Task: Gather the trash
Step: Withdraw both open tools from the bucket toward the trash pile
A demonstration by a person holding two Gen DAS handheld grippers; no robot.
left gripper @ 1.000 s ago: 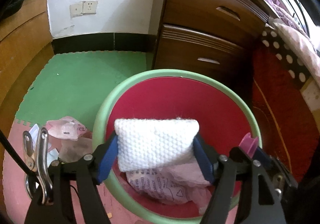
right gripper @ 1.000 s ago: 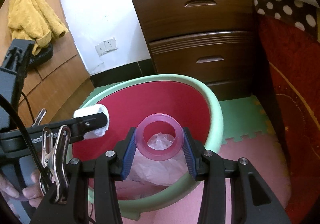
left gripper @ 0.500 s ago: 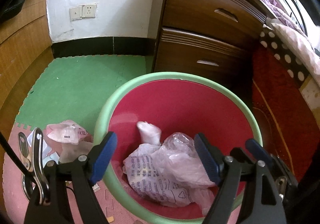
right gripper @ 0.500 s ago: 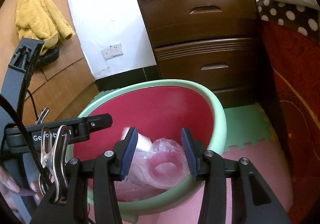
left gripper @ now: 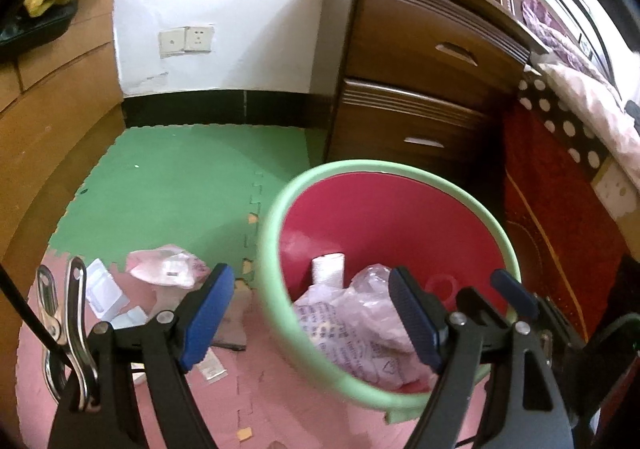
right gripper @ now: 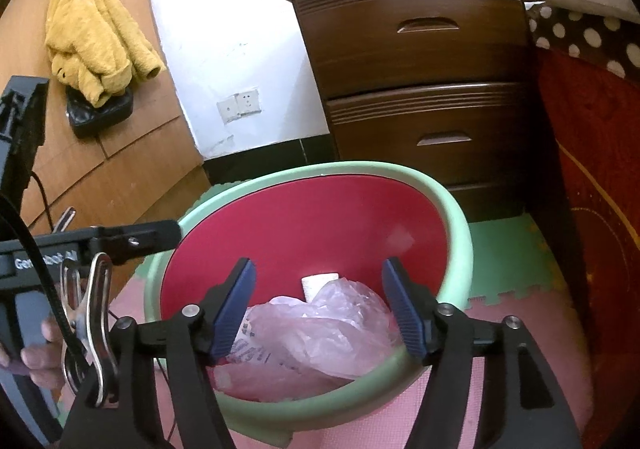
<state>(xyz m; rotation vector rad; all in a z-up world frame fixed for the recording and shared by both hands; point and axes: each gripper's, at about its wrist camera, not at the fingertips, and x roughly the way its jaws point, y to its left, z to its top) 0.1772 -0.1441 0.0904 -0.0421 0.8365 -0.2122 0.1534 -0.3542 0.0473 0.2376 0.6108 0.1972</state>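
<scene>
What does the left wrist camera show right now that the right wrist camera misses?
Only the left wrist view shows the litter still on the floor mat: a pink wrapper, a clear plastic tray and small scraps beside the bin. It also shows a pink ring inside the bin. Only the right wrist view shows a hand holding the left gripper's body, and the whole yellow towel. Both show the green-rimmed bin, the white roll, the plastic bag, the dresser, and open, empty jaws.

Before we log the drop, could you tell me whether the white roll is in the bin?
In: the roll stands inside the bin beside the bag.
</scene>
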